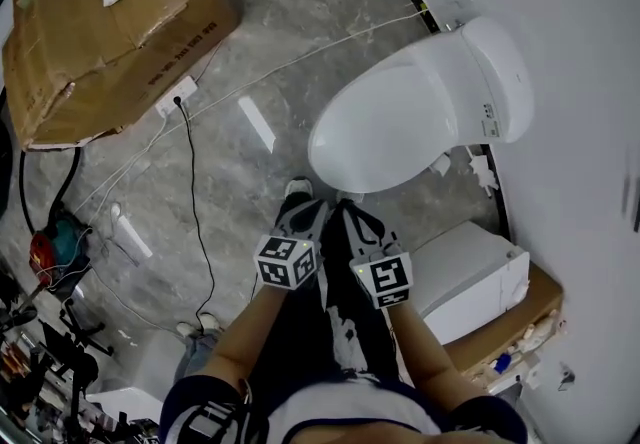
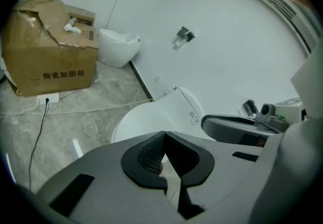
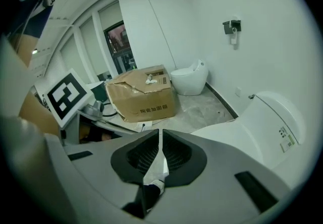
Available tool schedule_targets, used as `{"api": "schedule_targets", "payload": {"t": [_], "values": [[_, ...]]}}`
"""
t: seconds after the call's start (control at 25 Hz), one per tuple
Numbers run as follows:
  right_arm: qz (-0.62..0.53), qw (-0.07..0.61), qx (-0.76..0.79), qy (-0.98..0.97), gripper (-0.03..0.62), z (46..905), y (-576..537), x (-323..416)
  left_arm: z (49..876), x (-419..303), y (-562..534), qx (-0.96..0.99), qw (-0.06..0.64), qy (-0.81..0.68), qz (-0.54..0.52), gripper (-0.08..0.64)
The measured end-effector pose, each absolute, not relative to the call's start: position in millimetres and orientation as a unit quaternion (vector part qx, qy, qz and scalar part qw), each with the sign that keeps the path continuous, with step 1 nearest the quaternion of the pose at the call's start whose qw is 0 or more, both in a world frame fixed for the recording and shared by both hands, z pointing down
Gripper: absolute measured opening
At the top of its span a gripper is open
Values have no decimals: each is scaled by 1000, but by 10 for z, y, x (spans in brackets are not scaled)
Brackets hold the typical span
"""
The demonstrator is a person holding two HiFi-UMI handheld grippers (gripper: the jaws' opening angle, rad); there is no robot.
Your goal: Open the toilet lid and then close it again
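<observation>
The white toilet (image 1: 400,122) stands against the curved wall with its lid (image 1: 385,132) down. In the left gripper view the lid (image 2: 151,119) lies just beyond the jaws; in the right gripper view the toilet (image 3: 267,122) is at the right. My left gripper (image 1: 300,215) and right gripper (image 1: 355,220) hang side by side in front of the bowl's near edge, above the floor, both apart from the toilet. Each has its jaws shut with nothing between them. The left gripper (image 2: 164,136) and right gripper (image 3: 160,134) show closed black pads.
A large cardboard box (image 1: 110,22) sits at the far left, with a power strip (image 1: 176,95) and cables trailing over the grey floor. A white box (image 1: 470,277) stands right of the person's legs. Tools (image 1: 50,252) clutter the left edge. A second toilet (image 3: 191,79) stands further along the wall.
</observation>
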State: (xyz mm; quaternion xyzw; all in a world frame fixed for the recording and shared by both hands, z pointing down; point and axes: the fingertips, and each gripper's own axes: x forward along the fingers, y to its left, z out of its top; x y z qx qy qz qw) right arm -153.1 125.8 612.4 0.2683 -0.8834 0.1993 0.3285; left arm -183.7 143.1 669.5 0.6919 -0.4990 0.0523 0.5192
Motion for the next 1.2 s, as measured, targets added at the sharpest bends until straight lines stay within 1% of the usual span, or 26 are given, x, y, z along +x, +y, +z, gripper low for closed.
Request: {"api": "schedule_targets", "payload": {"t": [0.16,0.52,0.56,0.68,0.84,1.0,1.2], "values": [[211,342,249,-881,9,6448,1326,-1488,7289,-1757,1406,660,581,-477,11,3],[225,359,232,-876,9,6910,1390,-1458,8222,-1702,1433,618,610,-494,39,6],[227,359,231,-875,9,6940,1402,-1459,8296,-1705,1442,613,614,-495,41,13],[232,361,228,-874,9,7059,1436,-1450,8514,-1716,1452,600,626,-496,43,76],[246,361,228,-870,9,7197,1482,-1391,8788,-1729,1471,586,628,-508,60,97],[254,366,226,-867,9,7296,1532,-1330,8997,-1705,1484,570,644,-507,66,158],[249,370,219,-868,9,7391,1560,-1241,9169,-1672,1477,562,656,-500,66,172]]}}
